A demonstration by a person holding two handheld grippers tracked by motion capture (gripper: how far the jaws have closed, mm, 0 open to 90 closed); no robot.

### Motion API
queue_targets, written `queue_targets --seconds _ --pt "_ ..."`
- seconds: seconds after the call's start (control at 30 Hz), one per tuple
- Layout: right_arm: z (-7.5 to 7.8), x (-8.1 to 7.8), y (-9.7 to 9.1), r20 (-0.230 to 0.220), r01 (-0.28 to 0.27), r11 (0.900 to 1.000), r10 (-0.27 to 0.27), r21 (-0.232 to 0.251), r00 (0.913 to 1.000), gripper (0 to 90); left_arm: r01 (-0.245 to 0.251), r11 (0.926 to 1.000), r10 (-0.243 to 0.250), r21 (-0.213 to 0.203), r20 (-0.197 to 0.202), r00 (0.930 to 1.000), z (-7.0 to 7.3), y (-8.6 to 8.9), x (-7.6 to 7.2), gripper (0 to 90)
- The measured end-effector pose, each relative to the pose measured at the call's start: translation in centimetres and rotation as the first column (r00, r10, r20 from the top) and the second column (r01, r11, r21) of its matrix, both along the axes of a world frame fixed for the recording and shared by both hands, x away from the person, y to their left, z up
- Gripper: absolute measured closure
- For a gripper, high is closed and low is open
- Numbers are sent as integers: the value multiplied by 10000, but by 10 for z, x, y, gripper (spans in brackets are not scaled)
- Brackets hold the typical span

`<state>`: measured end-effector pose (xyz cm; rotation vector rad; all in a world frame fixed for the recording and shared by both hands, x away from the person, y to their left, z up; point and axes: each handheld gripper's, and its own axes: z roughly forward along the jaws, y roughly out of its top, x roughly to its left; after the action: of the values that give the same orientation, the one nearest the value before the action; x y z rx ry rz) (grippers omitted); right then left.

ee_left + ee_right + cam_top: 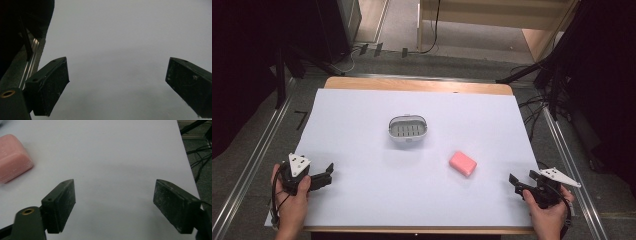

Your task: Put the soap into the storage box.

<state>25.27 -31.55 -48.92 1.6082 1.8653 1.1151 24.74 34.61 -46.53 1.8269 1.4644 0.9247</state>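
At the near edge of the white-covered table (362, 200) the person's two hands each hold a black two-jaw tool: the left tool (324, 176) rests near the left corner, the right tool (516, 182) near the right corner, both with jaws spread wide and nothing between them. In the left gripper view the left tool (117, 85) looks out over bare white surface; in the right gripper view the right tool (113, 205) points across the table with the pink rounded rectangular bar of soap (12, 157) up at its left, partly cut off by the frame edge. From above, that bar (462, 164) lies flat, closest to the right tool but apart from it. It is probably light, firm and somewhat slick, so a hold across its two long sides, low and centred, seems safest. Farther back, mid-table, sits a small white oval plastic soap dish with a slotted grey insert (408, 129), well apart from the bar. The dish's depth is hard to judge.
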Motion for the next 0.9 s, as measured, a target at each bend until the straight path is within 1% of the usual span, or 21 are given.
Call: queue_targets --seconds 0.03,0.07,0.1,0.13,0.23,0.27,0.3,0.33,0.43,0.47,0.5,0.53,0.57,0.6,0.63,0.7,0.73,0.77,0.8,0.87,0.9 --pt "1 0 1 -29 -11 10000 11 -27 10000 220 5 10000 -5 -5 3 10000 0 0 0 53" --pt "2 0 5 132 -207 9994 211 -265 9997 232 19 10000 -19 45 1 10000 0 0 0 53" --pt "2 0 5 132 -207 9994 211 -265 9997 232 19 10000 -19 45 1 10000 0 0 0 53" --pt "2 1 11 186 -504 9976 513 -477 9985 290 48 10000 -48 48 73 10000 0 -1 -1 53" --pt "4 4 17 280 -1057 9930 1073 -530 9938 409 66 10000 -67 24 96 9999 0 0 -1 54" --pt "4 4 17 280 -1057 9930 1073 -530 9938 409 66 10000 -67 24 96 9999 0 0 -1 54" --pt "5 5 19 353 -1336 9902 1351 -417 9902 409 68 10000 -68 13 71 10000 0 -1 -1 54" --pt "8 10 22 449 -1840 9827 1848 -221 9818 405 55 10000 -55 32 38 10000 0 -1 -1 54" --pt "11 13 24 511 -2044 9788 2050 -161 9774 358 60 9999 -59 135 -12 10000 0 -1 0 54" --pt "17 15 31 -31 -2013 9747 2020 -974 9794 349 69 9999 -68 141 -11 10000 0 -2 0 54" --pt "19 17 35 -352 -2294 9665 2268 -1149 9733 354 68 9999 -68 150 -14 10000 0 -2 0 53" --pt "21 18 37 -525 -2528 9609 2483 -1127 9673 354 70 9999 -69 153 -17 10000 0 -2 0 54" --pt "23 18 40 -654 -2855 9518 2797 -1120 9579 342 78 9998 -78 163 -21 10000 0 -2 0 54" --pt "24 18 41 -737 -3032 9473 2967 -1037 9521 314 81 9998 -81 160 -17 10000 0 -2 0 53" --pt "24 18 41 -737 -3032 9473 2967 -1037 9521 314 81 9998 -81 160 -17 10000 0 -2 0 54" --pt "27 21 46 -1046 -3419 9336 3314 -1069 9377 248 86 9998 -86 173 -19 10000 0 -2 0 54" --pt "28 25 50 -1399 -3737 9187 3563 -1280 9238 187 78 9998 -78 177 -28 10000 0 -2 0 54" --pt "28 26 53 -1567 -3859 9131 3653 -1313 9176 161 78 9998 -77 177 -30 10000 0 -2 0 54" --pt "28 26 53 -1567 -3859 9131 3653 -1313 9176 161 78 9998 -77 177 -30 10000 0 -2 0 54" --pt "29 32 59 -1934 -4229 8914 3915 -1628 8996 147 80 9998 -79 187 -23 10000 0 -2 0 54" --pt "31 37 64 -2204 -4542 8738 4150 -1738 8827 139 80 9998 -79 188 -26 10000 0 -2 0 54"
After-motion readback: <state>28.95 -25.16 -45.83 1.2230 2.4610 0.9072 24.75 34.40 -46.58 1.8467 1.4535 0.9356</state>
